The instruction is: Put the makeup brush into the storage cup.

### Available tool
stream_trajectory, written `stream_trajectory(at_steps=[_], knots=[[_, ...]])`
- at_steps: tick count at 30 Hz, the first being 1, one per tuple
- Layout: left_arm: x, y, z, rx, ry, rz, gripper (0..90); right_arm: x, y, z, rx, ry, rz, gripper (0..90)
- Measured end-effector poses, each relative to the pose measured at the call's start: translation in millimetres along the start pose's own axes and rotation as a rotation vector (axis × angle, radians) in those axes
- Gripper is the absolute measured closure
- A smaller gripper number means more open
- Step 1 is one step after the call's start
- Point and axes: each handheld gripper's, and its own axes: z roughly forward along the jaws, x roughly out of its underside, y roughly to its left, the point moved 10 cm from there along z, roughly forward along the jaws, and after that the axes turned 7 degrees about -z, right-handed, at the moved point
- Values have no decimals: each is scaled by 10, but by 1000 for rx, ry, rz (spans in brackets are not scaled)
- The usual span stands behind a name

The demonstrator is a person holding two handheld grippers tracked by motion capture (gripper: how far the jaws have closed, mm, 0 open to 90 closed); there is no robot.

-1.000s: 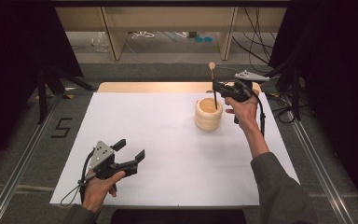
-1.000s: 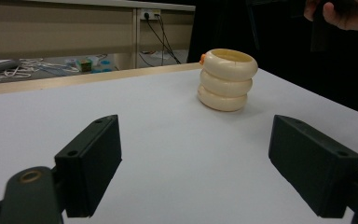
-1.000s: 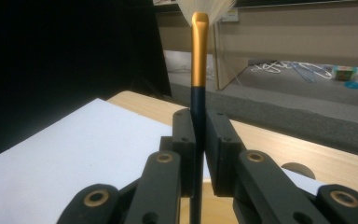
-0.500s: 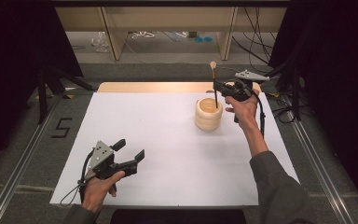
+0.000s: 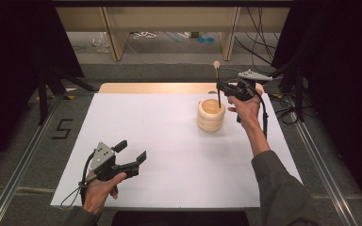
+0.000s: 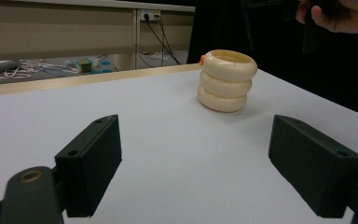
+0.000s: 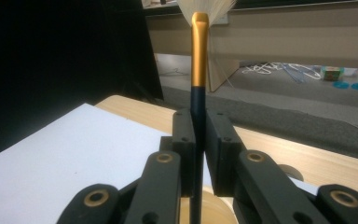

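A cream holder made of three stacked rings stands on the white board, right of centre; it also rises ahead of my left gripper. My right gripper hovers just above the holder, shut on a brush held upright. The brush has a dark handle, a gold ferrule and pale bristles at the top, and its lower end dips into the holder's mouth. My left gripper rests open near the board's front left, nothing between its fingers.
A wooden strip borders the board's far edge. Metal rails run along both sides of the table. Cables lie at the right beyond the board. Shelving legs stand behind the table.
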Motion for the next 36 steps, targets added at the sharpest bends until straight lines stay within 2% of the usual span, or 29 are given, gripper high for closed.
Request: stream_trajectory(at_steps=[6, 12, 18, 20, 24, 25, 36], knots=[[0, 1, 1, 0, 1, -1, 167, -37, -15, 36, 5, -20, -9, 833], [-2, 3, -3, -1, -2, -2, 167, -3, -25, 54, 14, -1, 2, 834], [-4, -2, -6, 1, -3, 0, 167, -2, 22, 93, 3, -12, -16, 833], [-7, 0, -6, -1, -5, -3, 167, 4, 40, 104, 3, -8, -5, 833], [-6, -1, -7, 1, -4, -1, 167, 28, 64, 128, 0, 1, -13, 833], [-6, -1, -7, 0, -4, -2, 167, 22, 67, 140, -4, -14, -21, 834], [-9, 1, -17, -1, -2, 3, 167, 91, 101, 186, -4, -11, -21, 833]])
